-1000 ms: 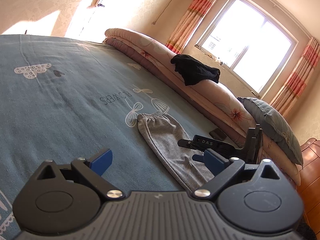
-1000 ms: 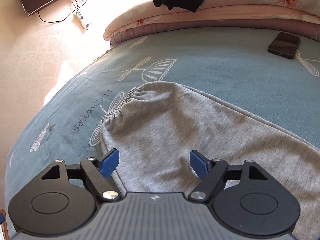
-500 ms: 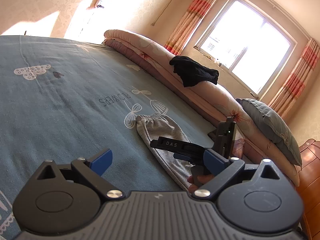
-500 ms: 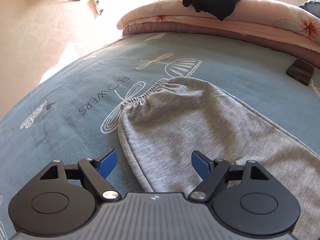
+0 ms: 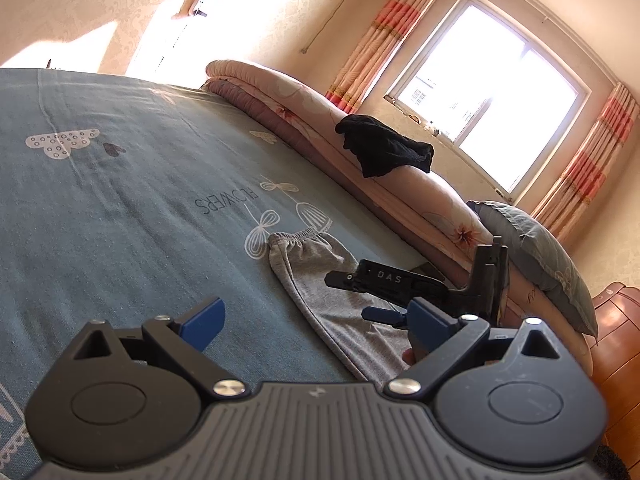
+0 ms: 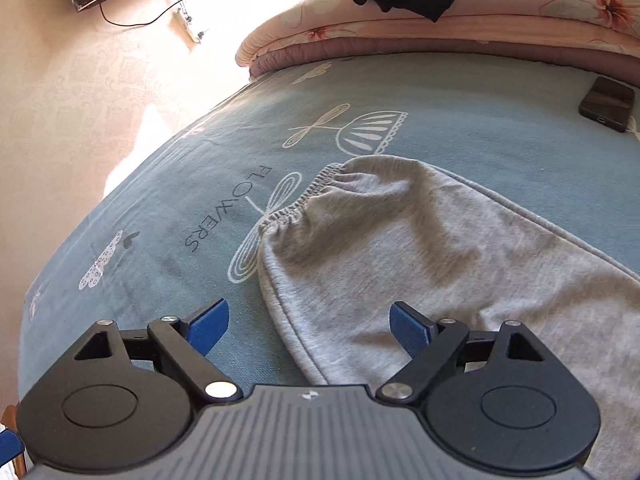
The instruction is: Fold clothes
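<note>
2 claws open and empty, right claw (image 6: 308,330) just widening over soft, limp grey pants (image 6: 420,256) on bed (image 6: 180,208); pinch hem edge right below it.

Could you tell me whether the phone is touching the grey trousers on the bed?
Apart. In the right wrist view, the phone lies near the folded quilt, with a bare strip of blue sheet between it and the grey trousers.
</note>
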`<state>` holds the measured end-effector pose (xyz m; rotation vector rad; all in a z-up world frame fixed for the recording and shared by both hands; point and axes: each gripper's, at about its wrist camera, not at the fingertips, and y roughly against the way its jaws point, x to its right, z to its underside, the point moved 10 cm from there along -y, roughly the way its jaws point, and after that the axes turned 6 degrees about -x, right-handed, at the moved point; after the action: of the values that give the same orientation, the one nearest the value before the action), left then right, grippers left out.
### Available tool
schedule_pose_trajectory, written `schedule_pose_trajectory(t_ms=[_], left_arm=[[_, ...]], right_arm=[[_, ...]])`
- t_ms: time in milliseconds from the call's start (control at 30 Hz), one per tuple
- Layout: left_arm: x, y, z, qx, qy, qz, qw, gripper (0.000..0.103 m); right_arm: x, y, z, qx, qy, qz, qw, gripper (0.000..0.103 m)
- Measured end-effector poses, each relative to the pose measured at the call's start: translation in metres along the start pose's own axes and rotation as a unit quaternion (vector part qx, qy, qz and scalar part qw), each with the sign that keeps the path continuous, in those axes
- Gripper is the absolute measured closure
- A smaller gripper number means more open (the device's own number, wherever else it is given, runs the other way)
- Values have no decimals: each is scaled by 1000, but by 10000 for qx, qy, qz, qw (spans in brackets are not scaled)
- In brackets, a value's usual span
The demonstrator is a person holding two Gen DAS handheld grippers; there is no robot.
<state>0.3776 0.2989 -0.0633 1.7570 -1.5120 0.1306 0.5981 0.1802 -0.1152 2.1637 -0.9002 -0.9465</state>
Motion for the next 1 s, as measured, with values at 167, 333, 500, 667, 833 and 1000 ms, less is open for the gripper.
schedule_pose_trajectory(t_ms=[167, 333, 500, 667, 833, 1000], left_arm=[[3, 0, 1, 0, -48, 3, 10000, 6], [7, -3, 3, -19, -123, -47, 9999, 6], [7, -6, 5, -77, -147, -62, 9998, 6], [13, -7, 8, -141, -270, -65, 9995, 6], [32, -6, 16, -198, -559, -34, 9982, 6], [56, -4, 25, -208, -912, 18, 9956, 6]], right_arm=[[63, 20, 9, -39, -291, 571, 9979, 12], [106, 7, 15, 23, -263, 1062, 9940, 12], [111, 16, 7, 75, -431, 1321, 9903, 12], [94, 64, 23, -99, 4, 1491, 9888, 12], [114, 157, 55, -259, 74, 1989, 9797, 11], [140, 206, 107, -309, -390, 2101, 9764, 13]])
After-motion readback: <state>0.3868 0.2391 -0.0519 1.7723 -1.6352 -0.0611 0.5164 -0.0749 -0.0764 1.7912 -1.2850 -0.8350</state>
